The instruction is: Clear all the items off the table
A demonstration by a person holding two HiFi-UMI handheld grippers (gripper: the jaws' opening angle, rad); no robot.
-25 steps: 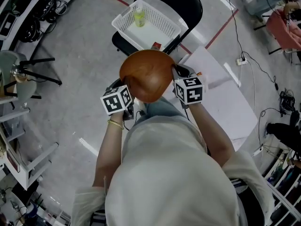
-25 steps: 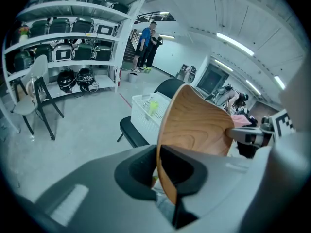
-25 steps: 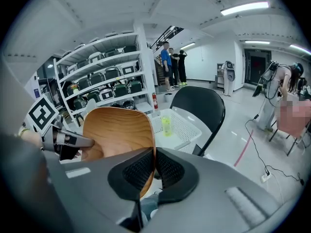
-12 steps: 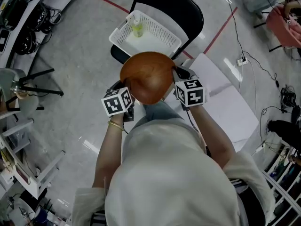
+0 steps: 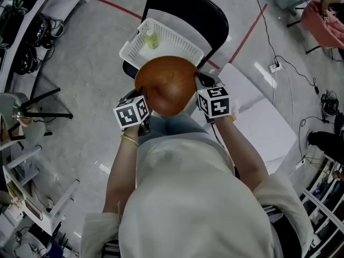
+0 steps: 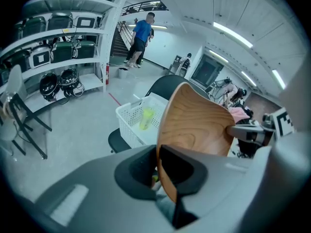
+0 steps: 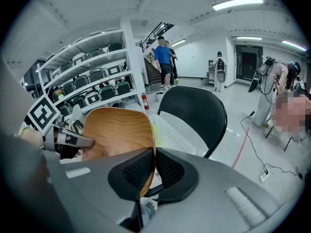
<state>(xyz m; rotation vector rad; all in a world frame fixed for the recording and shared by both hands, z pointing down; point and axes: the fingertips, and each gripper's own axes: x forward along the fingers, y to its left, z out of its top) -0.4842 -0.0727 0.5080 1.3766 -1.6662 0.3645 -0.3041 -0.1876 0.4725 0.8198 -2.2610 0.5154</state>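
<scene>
Head view: the wooden bowl (image 5: 165, 85) hangs between the two grippers, overlapping the near edge of the white basket (image 5: 180, 39), which sits on a black chair (image 5: 188, 4). In the left gripper view, the left gripper (image 6: 156, 169) has its jaws drawn narrow, pinching the bowl's rim between them. In the right gripper view, the right gripper (image 7: 153, 171) clamps the opposite rim the same way. A yellow-green bottle (image 5: 151, 39) lies in the basket.

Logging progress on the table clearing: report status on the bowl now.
Grip: left hand-held gripper and right hand-held gripper both shut on rim of wooden bowl. Bowl aloft at near edge of white basket. One bottle in basket; path looks clear.
</scene>
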